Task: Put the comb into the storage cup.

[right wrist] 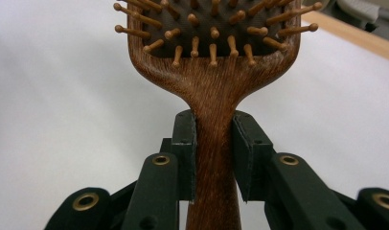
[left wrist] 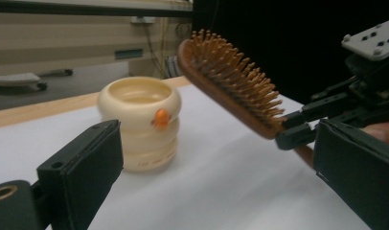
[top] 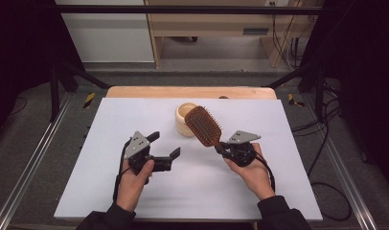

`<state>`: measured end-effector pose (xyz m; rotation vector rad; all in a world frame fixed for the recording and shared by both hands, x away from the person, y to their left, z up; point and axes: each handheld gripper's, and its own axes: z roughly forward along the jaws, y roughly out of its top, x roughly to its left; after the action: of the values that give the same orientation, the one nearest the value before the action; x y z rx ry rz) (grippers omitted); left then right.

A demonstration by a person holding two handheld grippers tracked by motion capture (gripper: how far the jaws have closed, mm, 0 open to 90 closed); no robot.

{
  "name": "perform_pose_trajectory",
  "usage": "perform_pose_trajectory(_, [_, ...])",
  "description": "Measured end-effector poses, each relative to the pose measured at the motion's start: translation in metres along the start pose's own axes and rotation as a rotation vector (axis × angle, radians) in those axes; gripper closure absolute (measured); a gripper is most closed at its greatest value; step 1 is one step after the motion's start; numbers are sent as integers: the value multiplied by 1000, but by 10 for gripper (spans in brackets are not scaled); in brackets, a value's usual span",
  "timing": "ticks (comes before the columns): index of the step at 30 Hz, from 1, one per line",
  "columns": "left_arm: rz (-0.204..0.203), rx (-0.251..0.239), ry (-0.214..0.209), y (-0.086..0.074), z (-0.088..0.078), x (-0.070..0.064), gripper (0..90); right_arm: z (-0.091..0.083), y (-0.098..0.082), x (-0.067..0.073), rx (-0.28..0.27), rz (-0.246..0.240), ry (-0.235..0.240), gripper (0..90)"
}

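Right claw (right wrist: 214,158) clamped on the wooden hairbrush (top: 203,125) at the handle neck, pads tight on both sides. Brush is lifted off the table (top: 87,191), head tilted up and away from the person, bristles facing up, head just beside the cream cup (top: 184,117) and overlapping its right edge in the high view. Cup stands upright on the table, orange spot (left wrist: 161,118) on its side. Left claw (top: 165,144) is nearer the person than the cup, jaws wide apart, holding nothing, aimed at the cup and brush.
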<state>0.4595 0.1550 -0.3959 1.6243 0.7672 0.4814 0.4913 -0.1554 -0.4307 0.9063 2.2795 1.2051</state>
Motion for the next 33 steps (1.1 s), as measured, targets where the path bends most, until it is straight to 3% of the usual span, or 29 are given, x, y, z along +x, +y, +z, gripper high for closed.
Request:
perform_pose_trajectory(3, [-7,-10,-20,10,14,-1,33,1,2,-3,-42,13,-4,730])
perform_pose_trajectory(7, [33,-14,-20,12,27,-6,35,3,4,-5,-93,21,-7,731])
perform_pose_trajectory(13, [-10,-35,-41,24,43,-9,41,4,9,-7,-151,21,-11,730])
perform_pose_trajectory(19, [-24,-40,-51,33,50,-9,41,2,17,-7,-165,9,-11,730])
perform_pose_trajectory(26, [-73,-65,-67,40,50,-4,40,-1,19,-2,-215,5,-8,730])
perform_pose_trajectory(33, [-178,-104,-115,44,48,1,41,-5,23,8,-263,-16,-1,730])
